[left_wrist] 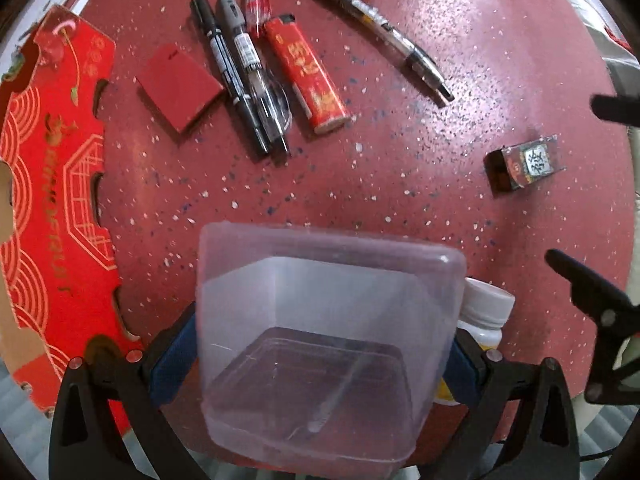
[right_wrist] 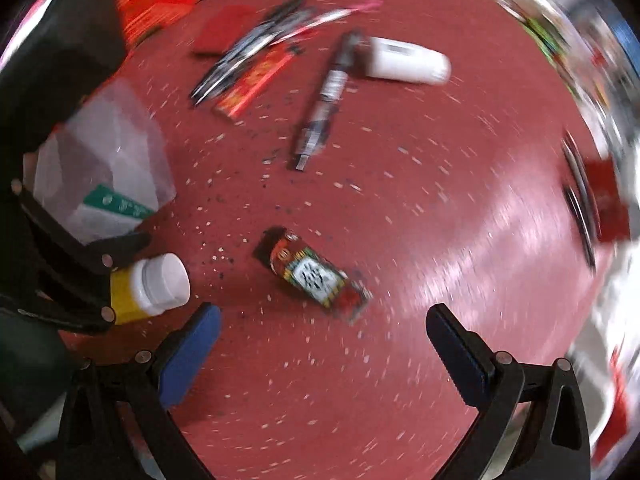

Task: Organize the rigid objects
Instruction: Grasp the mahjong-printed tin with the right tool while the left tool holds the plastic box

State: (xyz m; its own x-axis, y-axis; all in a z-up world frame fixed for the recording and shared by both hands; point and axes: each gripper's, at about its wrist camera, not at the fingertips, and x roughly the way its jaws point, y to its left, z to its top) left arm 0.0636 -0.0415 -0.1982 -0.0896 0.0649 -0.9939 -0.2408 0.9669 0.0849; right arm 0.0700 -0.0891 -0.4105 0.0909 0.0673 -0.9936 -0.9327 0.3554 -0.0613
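My left gripper [left_wrist: 324,344] is shut on a clear plastic box [left_wrist: 324,344], held tilted with its opening toward the table; it also shows in the right wrist view [right_wrist: 108,152]. Beyond it lie black pens [left_wrist: 240,76], a red lighter [left_wrist: 306,76], a small red card box [left_wrist: 178,86], a long black pen [left_wrist: 372,32] and a small dark printed packet [left_wrist: 524,166]. My right gripper [right_wrist: 322,344] is open and empty, hovering just short of that packet [right_wrist: 316,276]. A yellow bottle with a white cap [right_wrist: 154,288] lies beside the left gripper.
A red patterned cardboard sheet [left_wrist: 52,184] lies at the table's left edge. A white bottle [right_wrist: 406,60] lies on its side at the far end. A red card and dark pens [right_wrist: 600,200] sit at the right edge. The table [left_wrist: 400,200] is round and red.
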